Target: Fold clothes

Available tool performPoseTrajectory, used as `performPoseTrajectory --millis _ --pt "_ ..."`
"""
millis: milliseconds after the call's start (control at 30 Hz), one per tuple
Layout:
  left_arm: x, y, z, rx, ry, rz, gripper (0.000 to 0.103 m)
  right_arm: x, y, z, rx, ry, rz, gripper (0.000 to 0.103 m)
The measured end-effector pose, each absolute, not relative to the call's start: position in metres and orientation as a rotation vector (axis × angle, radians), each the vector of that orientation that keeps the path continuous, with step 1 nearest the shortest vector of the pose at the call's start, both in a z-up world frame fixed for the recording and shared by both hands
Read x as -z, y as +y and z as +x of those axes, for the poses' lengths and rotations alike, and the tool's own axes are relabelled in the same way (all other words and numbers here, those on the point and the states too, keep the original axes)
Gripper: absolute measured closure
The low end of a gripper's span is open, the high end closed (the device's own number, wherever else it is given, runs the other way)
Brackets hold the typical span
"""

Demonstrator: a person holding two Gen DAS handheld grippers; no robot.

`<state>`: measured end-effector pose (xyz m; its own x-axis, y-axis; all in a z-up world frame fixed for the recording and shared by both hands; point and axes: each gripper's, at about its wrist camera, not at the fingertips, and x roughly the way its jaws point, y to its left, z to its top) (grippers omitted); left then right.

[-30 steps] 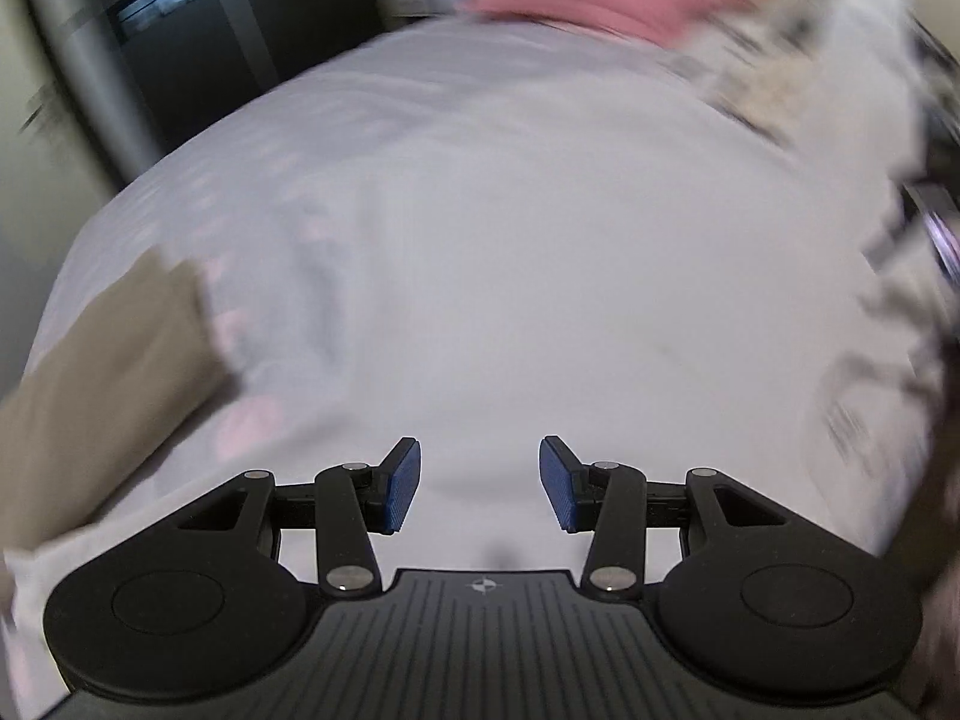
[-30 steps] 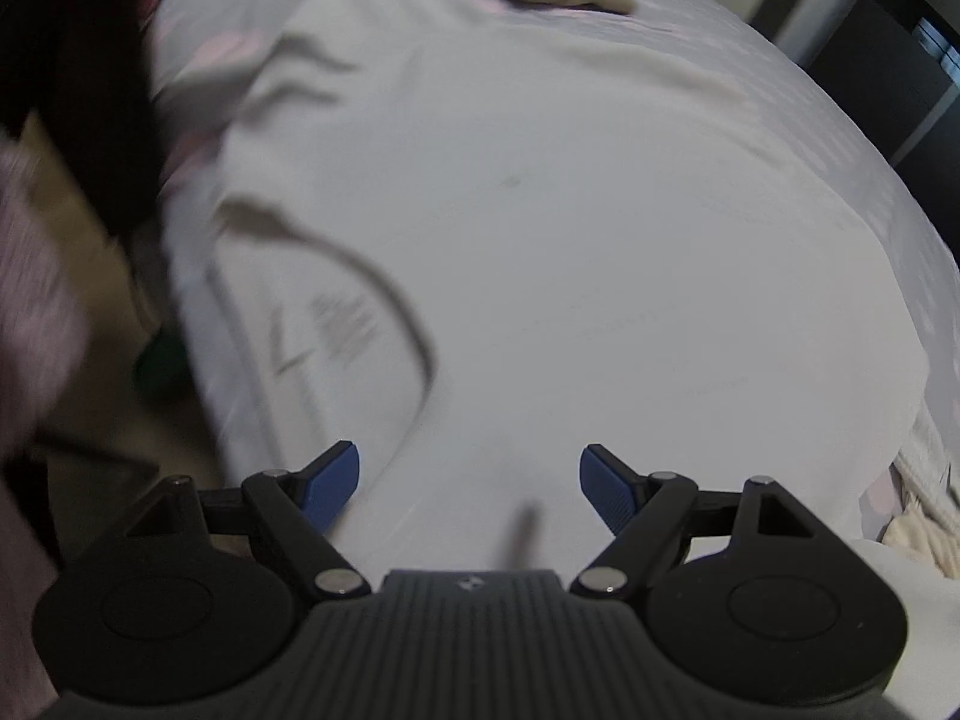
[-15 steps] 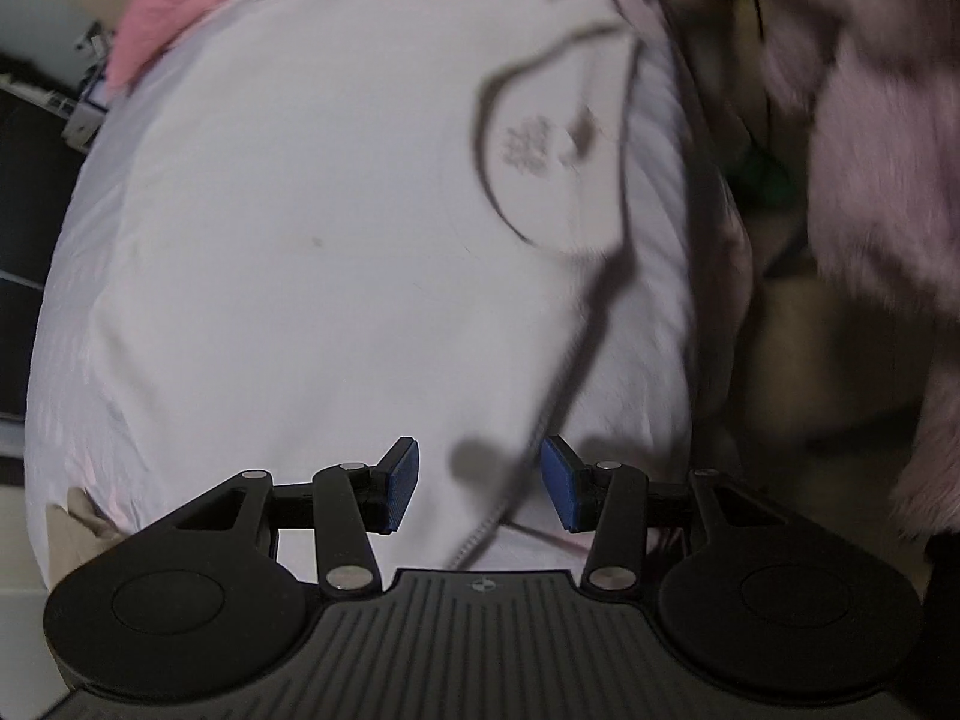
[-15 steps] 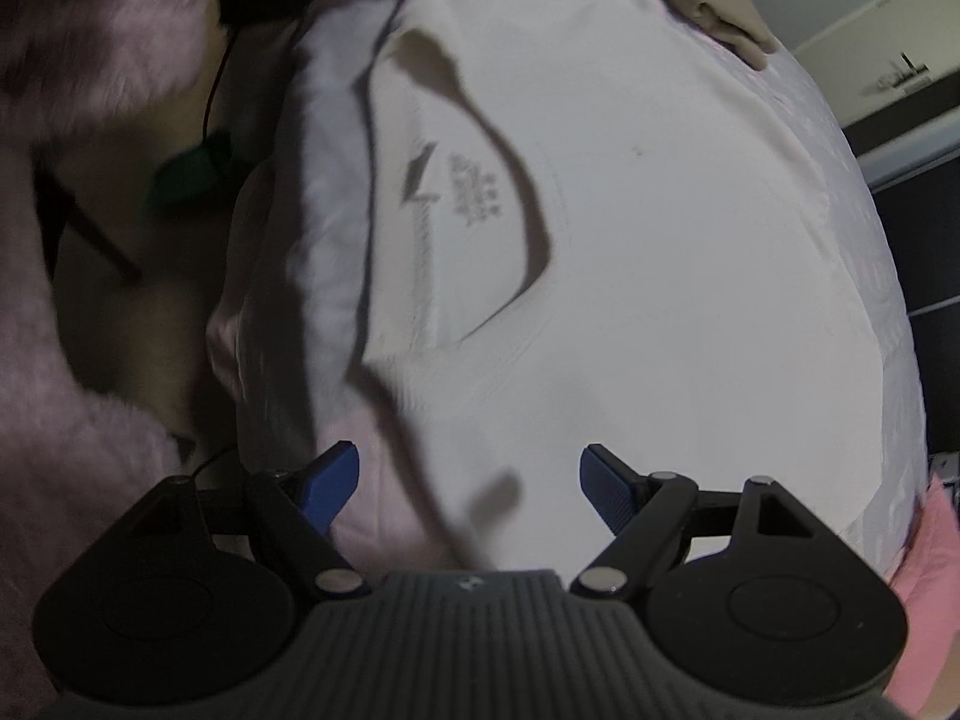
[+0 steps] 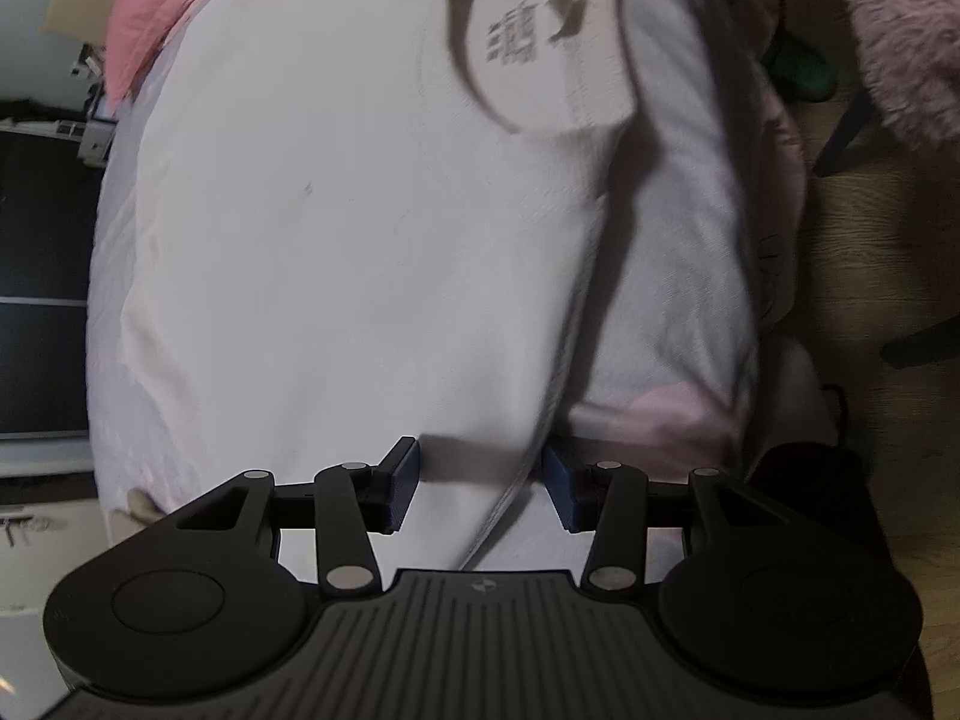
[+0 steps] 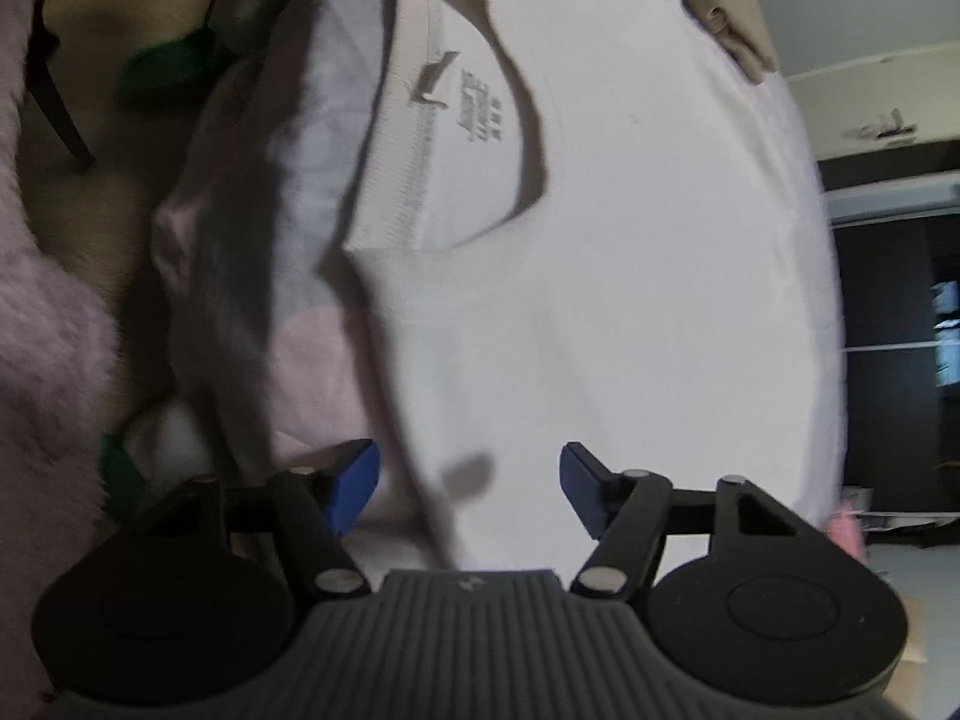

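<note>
A white T-shirt lies spread flat on the bed, its collar and printed neck label showing. In the right wrist view the same shirt fills the middle, collar at the top. My left gripper hangs low over the shirt's shoulder edge. It is open, and the shirt's edge runs between its blue pads without touching them. My right gripper hovers over the other shoulder edge. Its jaws are closing with the fabric edge between them, and the pads stand clear of it.
A pale pink sheet covers the bed under the shirt. A pink cloth lies at the far end, and a folded tan garment lies beside the shirt. A person's fuzzy pink sleeve and a green object are off the bed's edge.
Both grippers have rolled and sunk toward the shirt's collar end, so the collar and shoulder edges now show. The right jaws have narrowed. The left opening is unchanged.
</note>
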<state>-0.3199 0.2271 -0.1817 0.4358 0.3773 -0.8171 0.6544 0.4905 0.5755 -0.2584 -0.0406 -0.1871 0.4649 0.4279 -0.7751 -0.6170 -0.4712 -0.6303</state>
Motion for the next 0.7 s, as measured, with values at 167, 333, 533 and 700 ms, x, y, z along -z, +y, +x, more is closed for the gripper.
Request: performPoseTrajectory --millis 167,333,533,700 --pt "0.189 0.23 -0.318 0.227 1.177 1.134 0.06 0.195 -0.041 -0.256 -1.236 0.159 -1.698 0.038" --pt "0.185 0.234 -0.309 0.174 1.184 1.094 0.084 0.198 -0.044 -0.256 -1.224 0.102 -1.728 0.093" --pt "0.164 0.236 -0.306 0.185 1.183 1.026 0.1 0.178 -0.037 -0.252 -1.257 0.173 -1.642 0.098" --pt "0.125 0.249 -0.302 0.252 1.223 0.938 0.1 0.145 -0.038 -0.231 -1.371 0.338 -1.562 0.098"
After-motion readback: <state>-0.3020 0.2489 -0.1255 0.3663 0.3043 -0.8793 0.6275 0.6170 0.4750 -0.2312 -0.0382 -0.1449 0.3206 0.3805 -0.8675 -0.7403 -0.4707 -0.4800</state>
